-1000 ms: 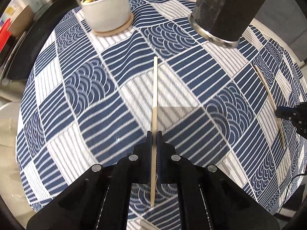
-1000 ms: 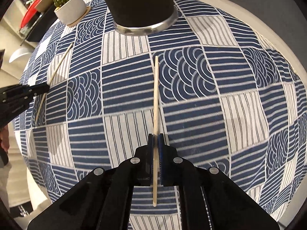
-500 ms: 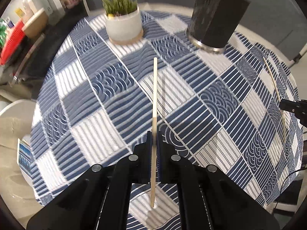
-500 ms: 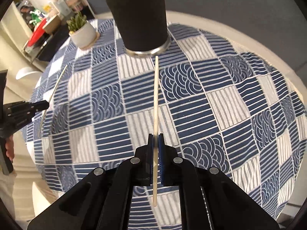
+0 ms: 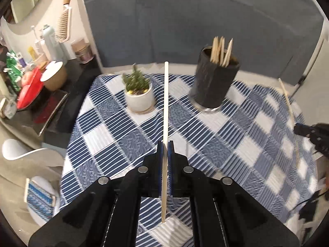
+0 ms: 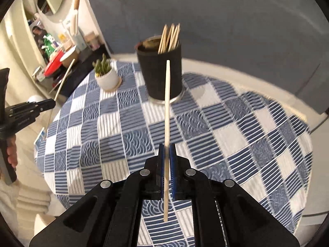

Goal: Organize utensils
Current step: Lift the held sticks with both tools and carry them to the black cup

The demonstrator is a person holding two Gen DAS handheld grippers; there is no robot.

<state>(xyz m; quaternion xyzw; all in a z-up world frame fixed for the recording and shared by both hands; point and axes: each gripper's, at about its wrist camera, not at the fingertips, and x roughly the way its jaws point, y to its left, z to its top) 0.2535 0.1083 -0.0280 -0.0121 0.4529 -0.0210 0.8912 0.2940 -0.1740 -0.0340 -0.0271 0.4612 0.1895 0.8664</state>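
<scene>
Left claw (image 5: pixel 165 144) clamped on one chopstick (image 5: pixel 165 107), right claw (image 6: pixel 167 147) clamped on another chopstick (image 6: pixel 167 107), both above the checked desk (image 6: pixel 226 135), black holder (image 6: pixel 162 70) of chopsticks beyond

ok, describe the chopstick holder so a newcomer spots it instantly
Start at the round table with the blue-and-white patchwork cloth. At its far side, right of the small white plant pot, stands the holder. It is the only tall black cup, on a metal base, with pale chopstick tips fanning out of its top.
</scene>
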